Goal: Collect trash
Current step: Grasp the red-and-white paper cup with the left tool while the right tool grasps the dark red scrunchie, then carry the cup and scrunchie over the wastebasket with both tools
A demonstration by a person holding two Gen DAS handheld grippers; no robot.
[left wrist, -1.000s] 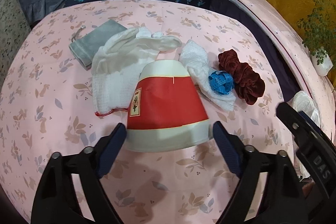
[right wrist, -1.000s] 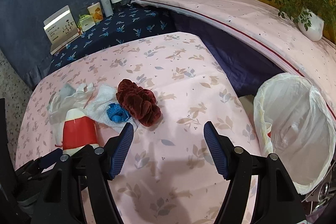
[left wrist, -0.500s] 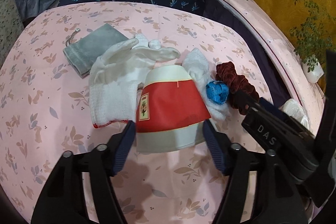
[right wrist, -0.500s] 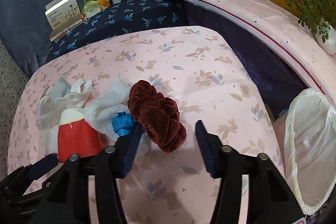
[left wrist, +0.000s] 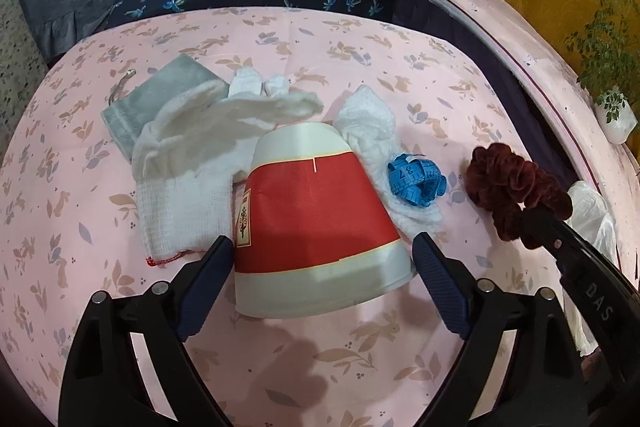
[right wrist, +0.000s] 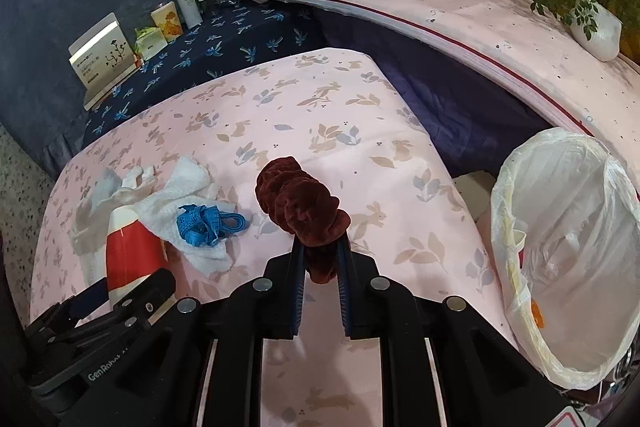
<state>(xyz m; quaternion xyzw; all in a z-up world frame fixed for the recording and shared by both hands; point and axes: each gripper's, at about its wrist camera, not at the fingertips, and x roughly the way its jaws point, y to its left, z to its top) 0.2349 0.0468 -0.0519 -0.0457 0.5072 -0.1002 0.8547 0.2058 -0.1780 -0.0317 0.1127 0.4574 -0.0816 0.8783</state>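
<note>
A: Left wrist view first; how did the left gripper (left wrist: pixel 322 267) sit?

B: It angled steeply down at the pink sheet (left wrist: pixel 360 59), jaws spread wide, having just been opening; the red-and-white paper cup (left wrist: pixel 316 223) lay between the pads, with a sliver of gap on each side as far as I could tell.

A: And the cup itself?

B: On its side; long axis running away from the camera, wide mouth toward the gripper, narrow base pointing at the white glove (left wrist: pixel 200 155); the crumpled tissue (left wrist: pixel 372 131) and blue tape measure (left wrist: pixel 416 179) lay just to its right.

A: Anything of the other tool there?

B: Its black arm came in from the right edge, the dark red scrunchie (left wrist: pixel 516 187) bunched at its tip.

A: Over to the right wrist view, then.

B: The right gripper (right wrist: pixel 321 267) also pointed down; its jaws had just been closing and were pinched on the scrunchie (right wrist: pixel 300 207); the near end was squeezed between the pads, the rest stretched away up-left over the sheet.

A: And the bin?

B: The white-lined trash bin (right wrist: pixel 568 227) stood open off the bed's right edge, well apart from the scrunchie; the cup (right wrist: pixel 128 255) lay at lower left.
</note>
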